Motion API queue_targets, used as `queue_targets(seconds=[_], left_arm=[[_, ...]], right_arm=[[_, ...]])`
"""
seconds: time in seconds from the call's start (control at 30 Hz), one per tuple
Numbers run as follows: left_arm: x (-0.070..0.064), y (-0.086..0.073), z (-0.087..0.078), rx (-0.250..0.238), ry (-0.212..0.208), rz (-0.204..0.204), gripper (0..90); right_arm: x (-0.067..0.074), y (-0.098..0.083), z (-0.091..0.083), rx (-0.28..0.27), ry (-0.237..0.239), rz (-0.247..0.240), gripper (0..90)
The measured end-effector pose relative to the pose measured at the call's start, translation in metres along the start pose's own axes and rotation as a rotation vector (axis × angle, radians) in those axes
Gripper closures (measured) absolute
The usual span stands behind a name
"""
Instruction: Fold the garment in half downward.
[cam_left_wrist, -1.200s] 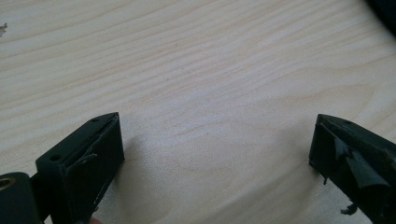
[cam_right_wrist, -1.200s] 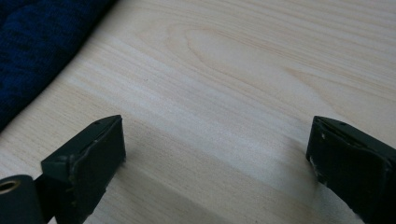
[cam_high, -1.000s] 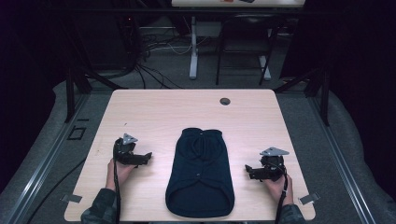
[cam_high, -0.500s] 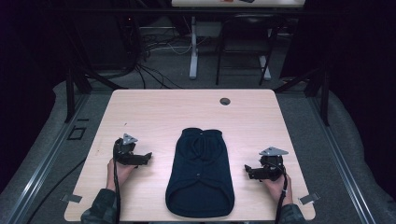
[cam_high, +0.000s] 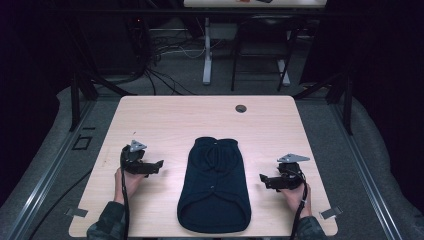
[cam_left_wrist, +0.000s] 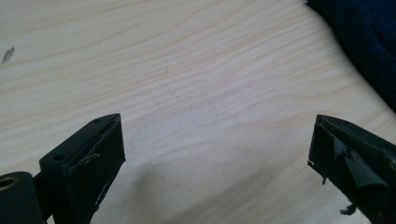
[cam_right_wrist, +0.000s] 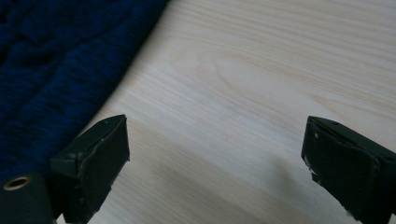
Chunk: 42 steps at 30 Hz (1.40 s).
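A dark navy knitted garment (cam_high: 215, 185) lies flat in the middle of the wooden table (cam_high: 170, 120), its wide hem toward the near edge. My left gripper (cam_high: 159, 165) rests on the table to its left, jaws pointing at it, open and empty. My right gripper (cam_high: 263, 179) rests to its right, also open and empty. In the left gripper view the garment (cam_left_wrist: 369, 37) fills the top right corner beyond the left gripper (cam_left_wrist: 215, 154). In the right gripper view the knit (cam_right_wrist: 56, 60) covers the left side, close to one jaw of the right gripper (cam_right_wrist: 215, 154).
A round cable hole (cam_high: 241, 108) sits near the table's far edge. Bare wood lies beyond and beside the garment. Metal rails (cam_high: 40, 185) and cables run on the grey floor around the table, with another desk's legs (cam_high: 207, 50) behind.
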<state>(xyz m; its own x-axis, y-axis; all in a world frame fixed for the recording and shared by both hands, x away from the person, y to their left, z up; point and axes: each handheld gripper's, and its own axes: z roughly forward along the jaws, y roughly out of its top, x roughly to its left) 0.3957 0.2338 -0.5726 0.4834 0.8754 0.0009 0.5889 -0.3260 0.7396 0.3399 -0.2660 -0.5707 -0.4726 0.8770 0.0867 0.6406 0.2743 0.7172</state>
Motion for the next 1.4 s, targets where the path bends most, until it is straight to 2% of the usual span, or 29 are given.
queue_targets(seconds=[0.03, 0.2, 0.33, 0.37, 0.43, 0.6, 0.77, 0.8, 0.87, 1.0, 1.1, 1.13, 1.2, 1.4], left_arm=[[-0.001, 0.003, 0.000, 0.010, 0.002, 0.013, 3.8], [0.004, 0.017, -0.002, -0.007, -0.036, -0.003, 2.7], [0.004, 0.024, 0.000, -0.012, -0.079, -0.047, 3.8], [0.004, 0.024, 0.000, -0.012, -0.079, -0.047, 3.7], [0.000, 0.031, 0.001, -0.010, -0.113, -0.043, 3.8], [-0.005, 0.040, 0.008, -0.004, -0.132, -0.030, 3.8], [-0.016, 0.057, 0.021, 0.016, -0.159, -0.003, 3.7], [-0.018, 0.060, 0.024, 0.017, -0.166, -0.003, 3.7], [-0.021, 0.067, 0.029, 0.024, -0.172, 0.009, 4.2], [-0.026, 0.075, 0.039, 0.028, -0.192, 0.007, 3.7], [-0.036, 0.086, 0.052, 0.061, -0.207, 0.008, 1.0], [-0.039, 0.089, 0.056, 0.068, -0.206, 0.004, 0.0], [-0.044, 0.093, 0.063, 0.073, -0.219, -0.004, 0.1], [-0.059, 0.103, 0.080, 0.101, -0.228, 0.026, 0.0]], right_arm=[[0.002, 0.002, 0.000, -0.004, 0.010, 0.007, 8.2], [0.010, 0.014, 0.004, 0.013, 0.029, -0.016, 9.8], [0.016, 0.023, 0.005, 0.010, 0.050, -0.023, 9.8], [0.016, 0.023, 0.005, 0.010, 0.050, -0.023, 9.8], [0.017, 0.030, 0.007, 0.010, 0.060, -0.015, 9.8], [0.020, 0.041, 0.011, 0.002, 0.084, -0.013, 9.9], [0.025, 0.064, 0.025, 0.027, 0.111, -0.023, 10.5], [0.026, 0.067, 0.028, 0.016, 0.114, -0.025, 11.8], [0.028, 0.075, 0.034, 0.032, 0.111, -0.031, 13.2], [0.030, 0.085, 0.042, 0.052, 0.121, -0.028, 13.3], [0.032, 0.099, 0.055, 0.072, 0.132, -0.027, 12.6], [0.033, 0.102, 0.059, 0.083, 0.142, -0.020, 12.1], [0.034, 0.108, 0.067, 0.101, 0.127, -0.038, 8.0], [0.038, 0.119, 0.091, 0.153, 0.133, -0.021, 1.0]])
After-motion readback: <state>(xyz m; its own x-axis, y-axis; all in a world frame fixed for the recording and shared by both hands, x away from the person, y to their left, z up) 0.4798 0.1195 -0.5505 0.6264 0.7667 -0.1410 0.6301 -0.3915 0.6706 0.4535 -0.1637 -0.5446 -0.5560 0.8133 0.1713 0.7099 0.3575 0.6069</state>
